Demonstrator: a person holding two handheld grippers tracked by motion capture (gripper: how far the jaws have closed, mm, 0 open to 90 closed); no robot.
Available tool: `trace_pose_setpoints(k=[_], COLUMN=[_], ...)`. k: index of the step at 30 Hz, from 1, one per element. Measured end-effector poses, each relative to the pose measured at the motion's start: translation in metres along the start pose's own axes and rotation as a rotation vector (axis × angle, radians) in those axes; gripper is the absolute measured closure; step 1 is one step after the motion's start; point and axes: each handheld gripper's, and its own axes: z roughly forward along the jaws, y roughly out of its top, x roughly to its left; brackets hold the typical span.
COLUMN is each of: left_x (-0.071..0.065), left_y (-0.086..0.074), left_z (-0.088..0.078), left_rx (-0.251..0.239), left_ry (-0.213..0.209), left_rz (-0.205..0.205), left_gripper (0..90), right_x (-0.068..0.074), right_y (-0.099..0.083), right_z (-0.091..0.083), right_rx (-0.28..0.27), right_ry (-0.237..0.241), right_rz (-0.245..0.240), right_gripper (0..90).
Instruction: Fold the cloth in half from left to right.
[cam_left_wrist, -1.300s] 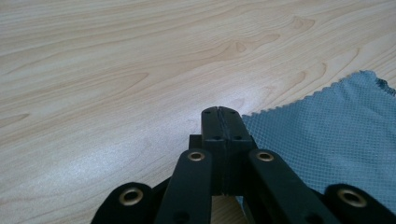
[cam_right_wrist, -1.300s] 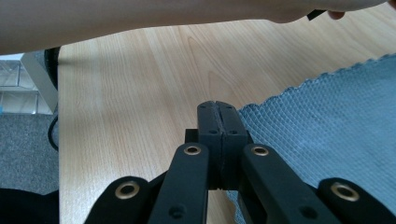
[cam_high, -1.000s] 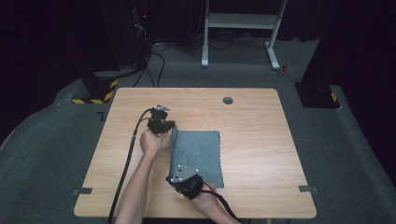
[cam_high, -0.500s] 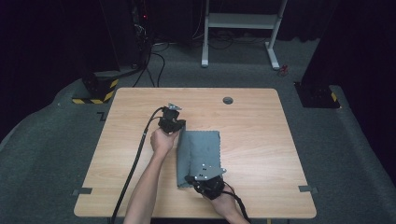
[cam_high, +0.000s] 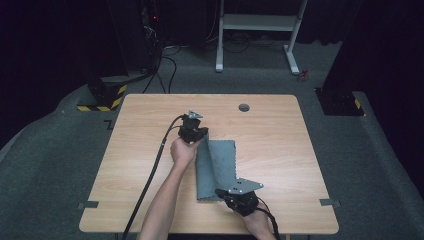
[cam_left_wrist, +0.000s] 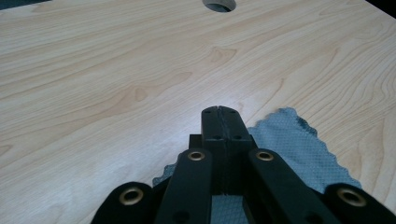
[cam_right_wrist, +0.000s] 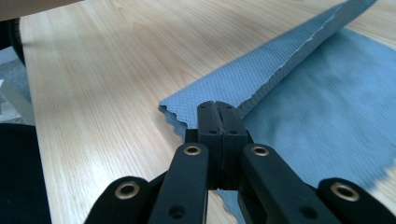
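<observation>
A grey cloth (cam_high: 222, 162) with scalloped edges lies on the wooden table (cam_high: 280, 130), its left edge lifted and folded toward the right. My left gripper (cam_high: 201, 137) holds the far corner of that edge, jaws shut; in the left gripper view the gripper (cam_left_wrist: 219, 113) is closed with cloth (cam_left_wrist: 299, 144) hanging under it. My right gripper (cam_high: 223, 192) holds the near corner. In the right gripper view the gripper (cam_right_wrist: 217, 108) is shut on the raised edge of the cloth (cam_right_wrist: 261, 74), above the flat layer.
A round cable hole (cam_high: 244, 107) sits near the table's far edge. Bare wood lies to the left and right of the cloth. A black cable (cam_high: 150, 175) trails from the left gripper off the near edge. A white desk frame (cam_high: 255, 22) stands behind on the dark floor.
Both grippers have moved to the right, carrying the cloth's left edge with them. The lifted flap now covers more of the flat part, so the cloth looks narrower.
</observation>
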Motion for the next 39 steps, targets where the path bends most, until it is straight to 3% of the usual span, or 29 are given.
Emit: trace_pose_setpoints(k=[12, 21, 25, 33, 36, 39], left_x=[-0.032, -0.041, -0.048, -0.056, -0.062, -0.062], left_y=[0.008, 0.009, 0.009, 0.01, 0.011, 0.009], left_z=[0.029, 0.046, 0.053, 0.066, 0.068, 0.071], left_rx=[0.032, 0.057, 0.069, 0.098, 0.102, 0.109], left_ry=[-0.021, -0.03, -0.036, -0.04, -0.04, -0.038], left_rz=[0.051, 0.066, 0.084, 0.091, 0.113, 0.115], left_gripper=[90.0, 90.0, 90.0, 90.0, 90.0, 90.0], right_x=[-0.004, -0.006, -0.007, -0.005, -0.006, -0.007], right_y=[-0.019, -0.028, -0.033, -0.034, -0.037, -0.039], right_z=[-0.013, -0.02, -0.021, -0.019, -0.022, -0.022], right_rx=[0.023, 0.058, 0.063, 0.076, 0.074, 0.085], right_ry=[-0.044, -0.115, -0.113, -0.128, -0.128, -0.13], right_rz=[0.0, -0.002, 0.017, 0.009, 0.018, 0.021], right_gripper=[90.0, 90.0, 90.0, 90.0, 90.0, 90.0])
